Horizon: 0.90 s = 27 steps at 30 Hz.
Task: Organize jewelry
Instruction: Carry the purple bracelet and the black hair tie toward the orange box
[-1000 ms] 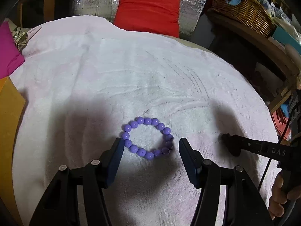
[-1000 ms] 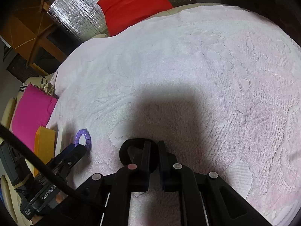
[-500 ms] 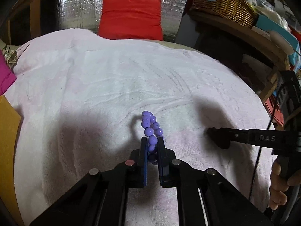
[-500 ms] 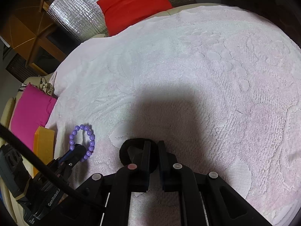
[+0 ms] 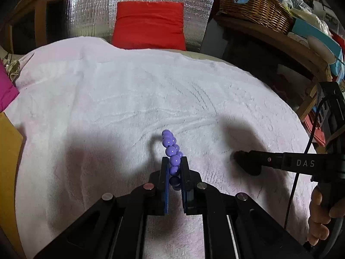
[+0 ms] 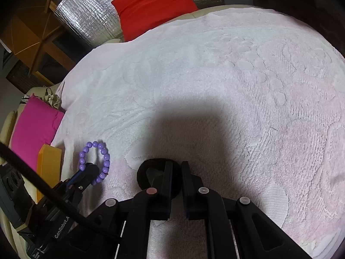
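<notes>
The left gripper is clamped on a purple bead bracelet, its two dark fingers pressed against the beads on either side. From the left wrist view the bracelet shows edge-on, a single column of beads rising out from between the fingertips, lifted above the pale pink towel with a thin curved shadow just to its left. The right wrist view shows what that one hides: the bracelet is a full open ring, gripped at its lower edge by the left gripper, which comes in from the bottom left.

The right gripper has its fingers drawn almost together on a small black ring-shaped object that rests on the towel. In the left wrist view this gripper appears side-on to the right of the bracelet, well apart from it, with a person's hand on its handle at the frame's right edge.

Ahead of both grippers the towel lies bare and wide. At its far edge a red cushion leans on a silver foil panel. To the left of the left gripper the towel ends at a magenta cushion and an orange box. To the far right, only the left wrist view shows a wooden shelf with a wicker basket.
</notes>
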{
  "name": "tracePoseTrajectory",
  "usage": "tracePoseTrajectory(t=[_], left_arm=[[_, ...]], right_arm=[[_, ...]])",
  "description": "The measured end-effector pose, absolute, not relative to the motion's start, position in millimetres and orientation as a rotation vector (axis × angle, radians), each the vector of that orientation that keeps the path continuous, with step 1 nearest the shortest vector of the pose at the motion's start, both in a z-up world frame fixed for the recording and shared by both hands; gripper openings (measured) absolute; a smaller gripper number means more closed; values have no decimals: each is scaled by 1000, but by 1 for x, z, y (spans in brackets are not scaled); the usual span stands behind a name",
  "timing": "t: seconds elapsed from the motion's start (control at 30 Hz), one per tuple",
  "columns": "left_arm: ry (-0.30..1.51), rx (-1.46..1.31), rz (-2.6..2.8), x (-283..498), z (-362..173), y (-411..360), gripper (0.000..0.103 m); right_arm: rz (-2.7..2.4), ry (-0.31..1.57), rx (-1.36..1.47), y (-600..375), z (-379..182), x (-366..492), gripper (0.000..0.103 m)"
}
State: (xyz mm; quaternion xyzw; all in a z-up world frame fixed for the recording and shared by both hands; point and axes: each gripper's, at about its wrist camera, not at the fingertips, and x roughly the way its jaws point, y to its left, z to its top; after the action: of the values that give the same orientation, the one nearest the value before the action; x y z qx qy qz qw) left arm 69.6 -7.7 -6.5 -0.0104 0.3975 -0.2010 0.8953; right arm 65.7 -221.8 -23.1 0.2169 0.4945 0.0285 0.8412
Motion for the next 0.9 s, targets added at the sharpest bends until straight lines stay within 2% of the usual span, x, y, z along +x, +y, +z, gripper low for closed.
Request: tracePoseTrajectory(t=[0.63, 0.9], left_arm=[[730, -70, -391, 39, 30, 30, 9], [681, -38, -317, 25, 41, 50, 9]], right_arm=[[222, 954, 625, -216, -2, 62, 9], [252, 877, 583, -187, 14, 62, 9]])
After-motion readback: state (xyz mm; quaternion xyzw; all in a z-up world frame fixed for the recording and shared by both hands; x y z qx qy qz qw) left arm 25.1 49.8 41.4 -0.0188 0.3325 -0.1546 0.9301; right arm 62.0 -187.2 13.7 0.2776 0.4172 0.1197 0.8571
